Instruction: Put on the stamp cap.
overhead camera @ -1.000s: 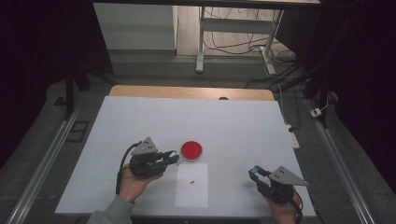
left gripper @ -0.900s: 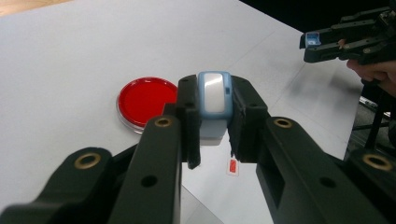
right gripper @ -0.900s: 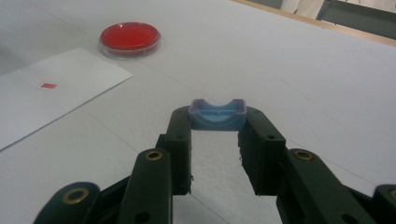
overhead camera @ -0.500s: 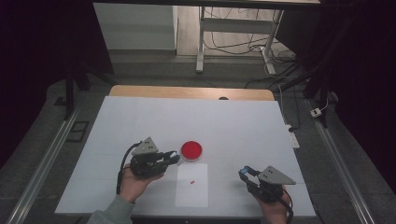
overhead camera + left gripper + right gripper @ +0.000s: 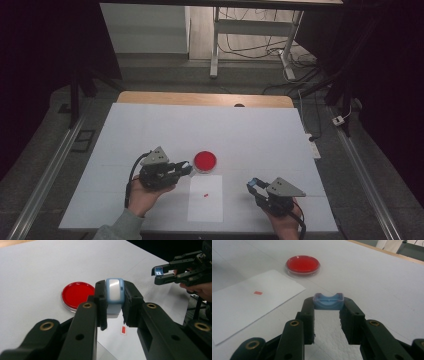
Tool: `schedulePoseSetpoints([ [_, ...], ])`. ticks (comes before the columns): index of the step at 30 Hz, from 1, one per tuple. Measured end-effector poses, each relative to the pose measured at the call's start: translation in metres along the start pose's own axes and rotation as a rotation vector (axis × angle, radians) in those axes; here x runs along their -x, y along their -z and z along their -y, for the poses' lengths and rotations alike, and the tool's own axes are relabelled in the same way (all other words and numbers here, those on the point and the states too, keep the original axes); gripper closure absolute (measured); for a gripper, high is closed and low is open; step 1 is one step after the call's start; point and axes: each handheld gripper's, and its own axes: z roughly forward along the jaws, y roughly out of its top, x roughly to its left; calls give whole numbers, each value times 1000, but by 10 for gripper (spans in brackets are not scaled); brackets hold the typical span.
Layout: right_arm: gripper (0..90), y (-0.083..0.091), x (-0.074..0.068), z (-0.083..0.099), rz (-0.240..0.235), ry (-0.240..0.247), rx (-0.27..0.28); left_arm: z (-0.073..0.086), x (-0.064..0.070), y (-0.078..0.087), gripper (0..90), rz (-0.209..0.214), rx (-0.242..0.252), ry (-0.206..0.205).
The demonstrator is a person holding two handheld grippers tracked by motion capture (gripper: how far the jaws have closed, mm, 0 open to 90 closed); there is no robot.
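Item one, at the left of my table (image 5: 150, 125): my left gripper (image 5: 185, 169), held in a hand (image 5: 142, 195) with a grey-green sleeve (image 5: 112, 231) coming in from the near edge. In the left gripper view its jaws are closed on a small blue-and-white block (image 5: 114, 296), pinched upright between the pads, the pale face turned toward the camera. Item two, just right of that gripper's tips: a round red dish (image 5: 205, 161) with a clear rim, flat on the table and close to the jaws; I cannot tell whether they touch it. Item three, nearer to me than the dish: a white sheet of paper (image 5: 206, 212) lying flat, with a tiny red square (image 5: 206, 193) on its far half. Item four, at the near right: my right gripper (image 5: 253, 185), held low over the table, its grey three-cornered plate (image 5: 284, 188) on top. In the right gripper view its jaws are narrowed onto a blue cap-like piece (image 5: 328, 300), gripped by its two ends at the very tips, its curved hollow side up. The two grippers are well apart, with the paper between them. Beyond the far edge of the table, a wooden strip (image 5: 205, 99).
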Motion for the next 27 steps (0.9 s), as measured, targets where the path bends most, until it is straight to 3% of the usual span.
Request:
schedulePoseSetpoints([
  [15, 651, -14, -19, -9, -43, 8, 16, 0, 1, -1, 753, 2, 1, 5],
  [27, 650, -33, -40, -14, -80, 37, -4, -1, 2, -1, 753, 18, 11, 14],
])
